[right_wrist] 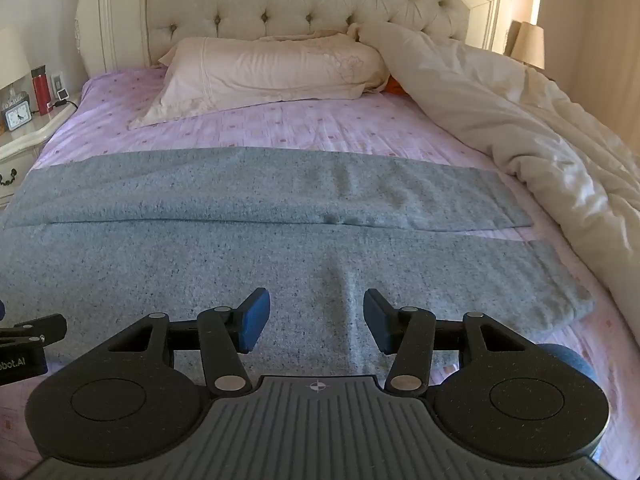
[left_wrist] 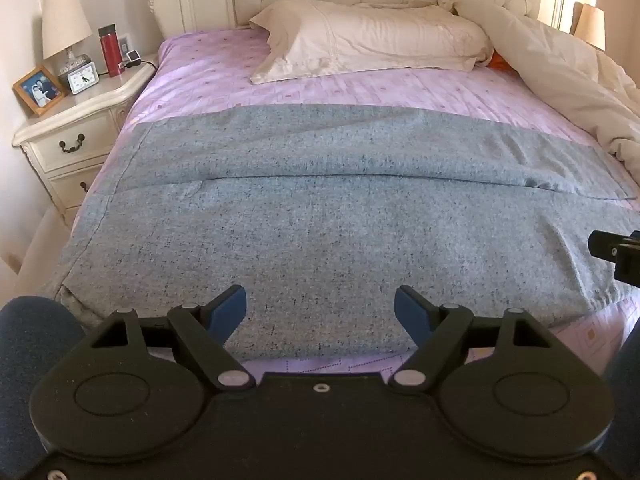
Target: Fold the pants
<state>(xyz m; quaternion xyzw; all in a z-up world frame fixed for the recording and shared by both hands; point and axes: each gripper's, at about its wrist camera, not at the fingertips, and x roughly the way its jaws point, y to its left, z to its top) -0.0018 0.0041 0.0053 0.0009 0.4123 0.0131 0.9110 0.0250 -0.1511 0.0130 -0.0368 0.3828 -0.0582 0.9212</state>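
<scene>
Grey flecked pants [left_wrist: 320, 208] [right_wrist: 224, 256] lie flat across the lilac bed sheet [left_wrist: 224, 80] [right_wrist: 320, 128]. The two legs run side by side from left to right, with a thin gap between them. Both hems end at the right near the duvet. My left gripper [left_wrist: 320, 306] hovers open over the near edge of the pants, with nothing between its blue pads. My right gripper [right_wrist: 316, 316] is open too, narrower, above a low ridge in the near leg. Its pads do not touch the cloth.
A cream pillow [left_wrist: 368, 40] and a tufted headboard [right_wrist: 304, 0] sit at the far end. A bunched white duvet [right_wrist: 540, 152] fills the right side. At the left, a nightstand [left_wrist: 80, 120] carries a lamp, a red bottle [left_wrist: 110, 50], a clock and a photo frame.
</scene>
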